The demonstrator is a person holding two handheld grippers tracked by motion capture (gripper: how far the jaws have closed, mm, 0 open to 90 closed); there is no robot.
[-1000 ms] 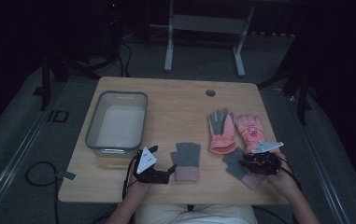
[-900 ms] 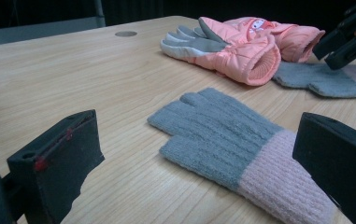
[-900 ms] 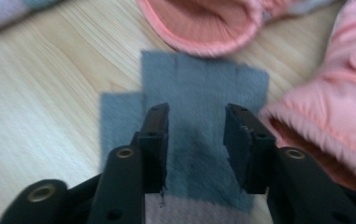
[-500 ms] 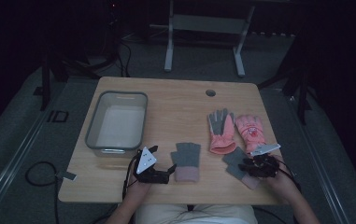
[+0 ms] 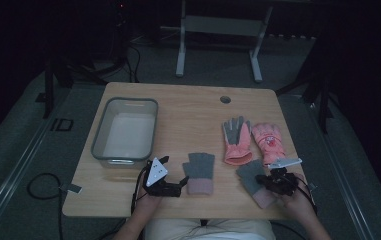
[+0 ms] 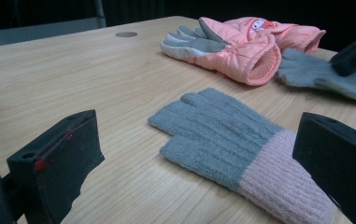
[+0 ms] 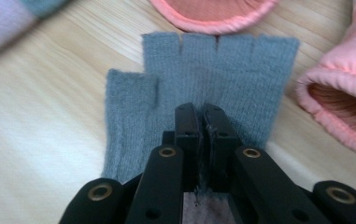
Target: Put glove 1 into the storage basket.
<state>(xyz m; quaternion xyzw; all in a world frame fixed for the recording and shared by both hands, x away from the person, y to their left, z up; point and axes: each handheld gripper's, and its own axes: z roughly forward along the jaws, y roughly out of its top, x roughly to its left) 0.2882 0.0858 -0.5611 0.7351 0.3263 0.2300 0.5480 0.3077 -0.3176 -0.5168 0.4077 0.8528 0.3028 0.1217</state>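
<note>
The right gripper (image 7: 202, 116) has just closed, pinching the knit of the grey fingerless glove (image 7: 203, 79) lying under it; the left gripper (image 6: 203, 154) stands wide beside the other grey glove (image 6: 222, 140).

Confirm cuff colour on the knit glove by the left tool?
Pale pink cuff, grey hand; clearest in the left gripper view.

The room was dark; a grey carpet (image 5: 38, 150) lay around the wooden table (image 5: 193, 107), and a metal stand (image 5: 218, 40) stood beyond the table.
</note>
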